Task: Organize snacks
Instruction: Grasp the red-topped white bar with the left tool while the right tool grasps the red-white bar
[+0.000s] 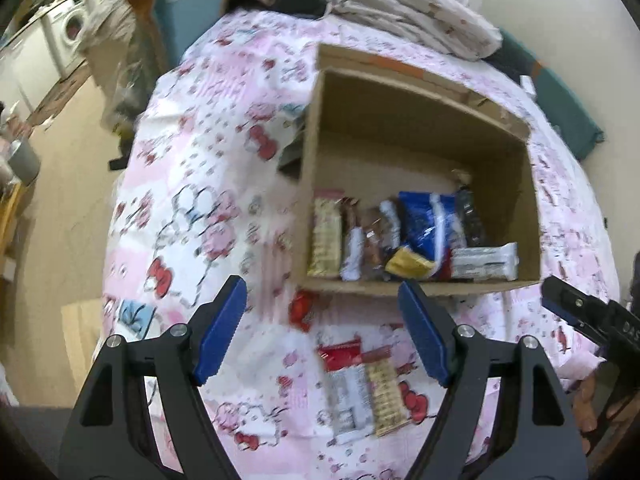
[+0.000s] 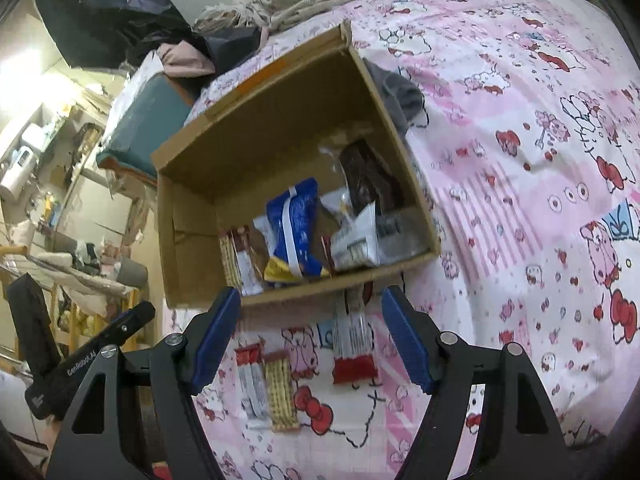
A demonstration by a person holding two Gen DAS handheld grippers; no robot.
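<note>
An open cardboard box [image 1: 400, 92] [image 2: 192, 184] sits on a pink cartoon-print bedspread. Several snack packs lie along its near wall, among them a blue bag [image 1: 428, 224] [image 2: 294, 224] and a white bar [image 1: 484, 266] [image 2: 360, 240]. Loose snacks lie on the bed in front: a tan cracker pack [image 1: 386, 394] [image 2: 282, 394], a grey-white bar [image 1: 348, 404] [image 2: 252, 380] and a red-ended wafer pack [image 2: 354, 344] [image 1: 340, 354]. My left gripper [image 1: 322, 332] is open and empty above them. My right gripper [image 2: 310, 334] is open and empty, the wafer pack between its fingers.
Bunched bedding [image 1: 408, 4] and dark clothes lie past the box. A grey cloth [image 2: 400, 92] rests by the box's right wall. The bed's left edge drops to a floor with a washing machine [image 1: 72, 28] and cluttered shelves [image 2: 48, 152].
</note>
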